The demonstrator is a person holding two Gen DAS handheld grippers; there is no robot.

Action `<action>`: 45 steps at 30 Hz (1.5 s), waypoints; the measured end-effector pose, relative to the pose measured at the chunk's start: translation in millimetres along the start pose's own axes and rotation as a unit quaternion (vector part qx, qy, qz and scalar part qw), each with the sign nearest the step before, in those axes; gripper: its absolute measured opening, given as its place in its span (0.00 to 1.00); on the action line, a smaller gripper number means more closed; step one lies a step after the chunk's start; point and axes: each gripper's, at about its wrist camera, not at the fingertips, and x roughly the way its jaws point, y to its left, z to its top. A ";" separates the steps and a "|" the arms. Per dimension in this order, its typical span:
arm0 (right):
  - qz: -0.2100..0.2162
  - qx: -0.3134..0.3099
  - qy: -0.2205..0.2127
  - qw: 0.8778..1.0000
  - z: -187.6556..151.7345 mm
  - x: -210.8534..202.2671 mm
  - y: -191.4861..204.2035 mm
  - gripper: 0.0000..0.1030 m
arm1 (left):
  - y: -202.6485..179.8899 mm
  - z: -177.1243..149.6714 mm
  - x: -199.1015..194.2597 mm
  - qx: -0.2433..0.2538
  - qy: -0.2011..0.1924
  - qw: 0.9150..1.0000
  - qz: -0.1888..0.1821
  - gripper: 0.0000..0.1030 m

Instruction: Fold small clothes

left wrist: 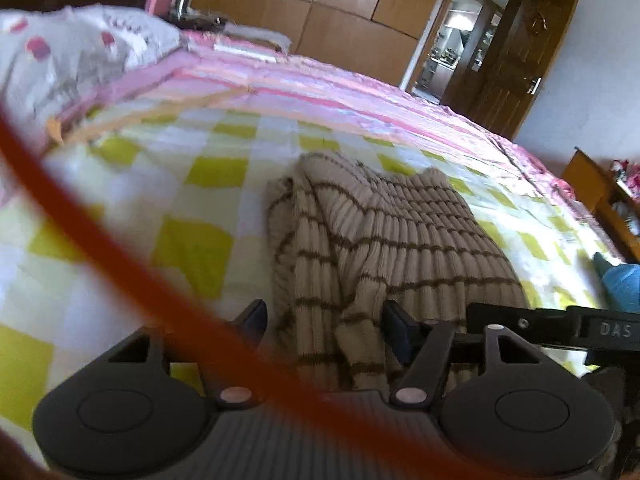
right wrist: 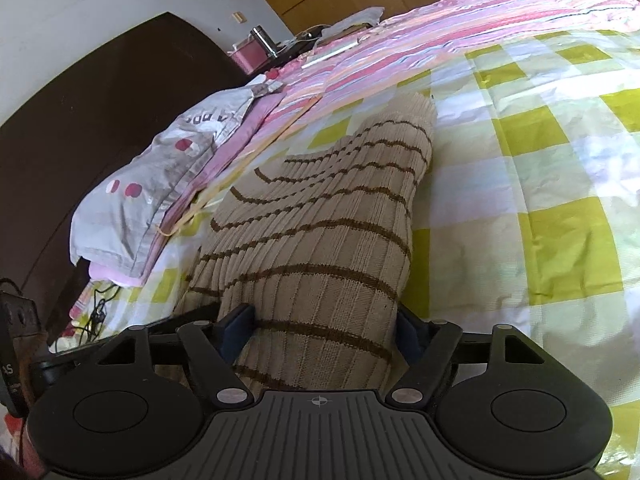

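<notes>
Sitting wide apart, the left tool's [left wrist: 324,322] two dark fingers are straddling the near end of a beige ribbed sweater with thin brown stripes [left wrist: 384,248], and honestly they aren't pinching anything; cloth is just lying in the gap between them. Over on the right tool [right wrist: 326,330] it's the same deal: jaws spread, blue-padded fingers [right wrist: 240,330] sitting on either side of the knit, with the fabric bulging up between them and running away from the camera. I can't tell if the pads are actually touching the fabric on that side, but they're clearly not clamped on it.

Moving outward, the sweater is lying bunched and partly folded on a yellow-and-white checked sheet [right wrist: 560,240], near the middle of the bed, and its far end is tapering toward a pink striped blanket [left wrist: 320,80]. A blurry orange cable [left wrist: 120,248] is cutting diagonally across the left wrist view, close to the lens. Far left, a grey pillow with red dots [right wrist: 152,184] is leaning at the head of the bed against a dark headboard [right wrist: 100,120]. Beyond the bed, wooden wardrobes [left wrist: 320,8] and an open brown door [left wrist: 504,64] are filling the far wall.
</notes>
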 end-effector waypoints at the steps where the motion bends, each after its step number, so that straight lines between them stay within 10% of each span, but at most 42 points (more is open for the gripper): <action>1: 0.000 0.002 0.000 1.000 0.0 -1.7 -0.6 0.61 | 0.6 -1.7 -0.2 -0.006 0.003 1.000 -0.007 0.60; 5: 0.009 0.002 0.005 1.000 -3.5 -18.0 -2.9 0.47 | -5.2 -8.3 -5.5 -0.011 0.014 0.999 -0.028 0.55; 15: -0.030 -0.035 0.046 0.998 -56.4 -114.3 -8.1 0.47 | -71.0 -83.2 -57.2 0.061 0.081 0.990 -0.095 0.54; 27: -0.054 -0.033 -0.070 0.996 -79.0 -166.9 -13.2 0.51 | -103.6 -28.3 -66.2 0.080 0.020 0.996 -0.032 0.54; 31: -0.035 -0.033 -0.062 0.997 -83.1 -168.6 -17.3 0.48 | -111.9 -20.6 -28.6 0.076 0.042 0.996 0.005 0.53; 37: -0.038 -0.090 -0.067 0.993 -92.0 -171.3 -0.6 0.44 | -126.0 -14.8 -13.3 0.088 0.043 0.995 0.028 0.26; 45: -0.009 -0.108 -0.062 0.992 -98.7 -171.6 20.3 0.45 | -131.8 -11.6 -2.2 0.110 0.053 0.992 0.043 0.29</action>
